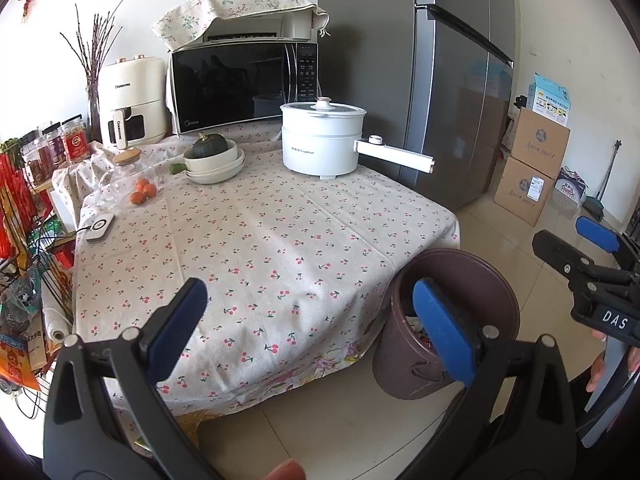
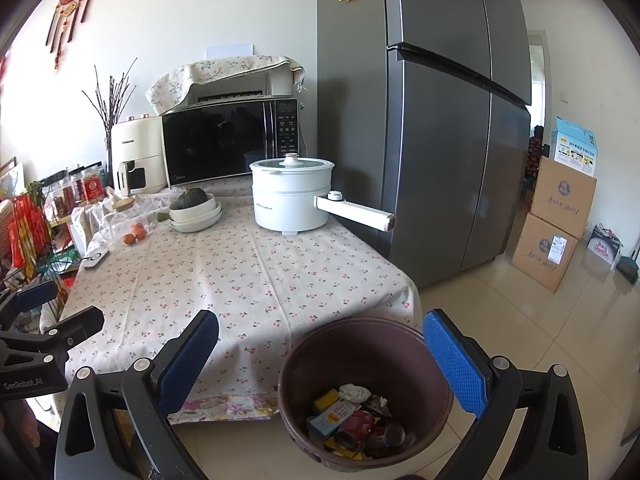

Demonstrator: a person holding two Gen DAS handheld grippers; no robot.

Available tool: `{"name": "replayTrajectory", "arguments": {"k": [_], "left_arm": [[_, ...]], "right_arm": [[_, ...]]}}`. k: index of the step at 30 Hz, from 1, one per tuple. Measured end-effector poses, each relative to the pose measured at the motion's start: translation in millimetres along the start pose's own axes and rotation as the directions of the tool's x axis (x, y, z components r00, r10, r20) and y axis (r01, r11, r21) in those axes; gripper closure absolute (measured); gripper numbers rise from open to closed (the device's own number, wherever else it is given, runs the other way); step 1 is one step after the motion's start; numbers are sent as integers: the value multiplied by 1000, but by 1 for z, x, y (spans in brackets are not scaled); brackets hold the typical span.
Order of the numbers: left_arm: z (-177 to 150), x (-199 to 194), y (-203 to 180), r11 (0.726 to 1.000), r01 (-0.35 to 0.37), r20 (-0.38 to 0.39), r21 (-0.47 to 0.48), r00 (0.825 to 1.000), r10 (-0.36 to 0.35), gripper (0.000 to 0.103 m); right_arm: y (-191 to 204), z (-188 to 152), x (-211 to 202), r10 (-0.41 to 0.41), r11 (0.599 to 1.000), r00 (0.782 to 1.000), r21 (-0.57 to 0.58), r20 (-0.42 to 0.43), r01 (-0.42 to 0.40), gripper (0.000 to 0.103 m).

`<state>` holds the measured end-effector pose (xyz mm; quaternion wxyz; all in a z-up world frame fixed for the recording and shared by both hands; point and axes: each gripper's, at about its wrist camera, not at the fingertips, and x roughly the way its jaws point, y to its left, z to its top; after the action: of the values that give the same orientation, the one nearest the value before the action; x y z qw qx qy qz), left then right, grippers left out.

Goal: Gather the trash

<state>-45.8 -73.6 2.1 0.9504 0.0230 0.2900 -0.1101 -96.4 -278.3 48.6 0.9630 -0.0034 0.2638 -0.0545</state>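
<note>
Both jaws wide, empty: left gripper [image 1: 316, 320] over near table [image 1: 280, 248], right gripper [image 2: 320, 364] above bin [image 2: 368, 336]. Could tip bin by knocking rim.

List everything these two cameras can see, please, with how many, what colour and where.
trash bin: one, brown, on the floor at the table's near corner, trash inside
table: one, cherry-print cloth
electric pot: one, white, far right of the table
pumpkin: one, dark green, in stacked cream dishes
oranges: about three, left edge of the table
microwave: one, black, behind the table
air fryer: one, cream, left of the microwave
refrigerator: one, grey, right of the table
cardboard boxes: two stacked, brown, far right
left gripper: one, black with blue pads, open
right gripper: one, black with blue pads, open over the trash bin
</note>
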Motion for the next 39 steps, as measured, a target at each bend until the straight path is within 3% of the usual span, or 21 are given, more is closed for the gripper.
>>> {"name": "replayTrajectory", "arguments": {"k": [39], "left_arm": [[-1,2,1,1000,3,-16,-7,1000,-3,1]], "right_arm": [[2,-1,3,1,1000,1000,-5,-6,-1,0]]}}
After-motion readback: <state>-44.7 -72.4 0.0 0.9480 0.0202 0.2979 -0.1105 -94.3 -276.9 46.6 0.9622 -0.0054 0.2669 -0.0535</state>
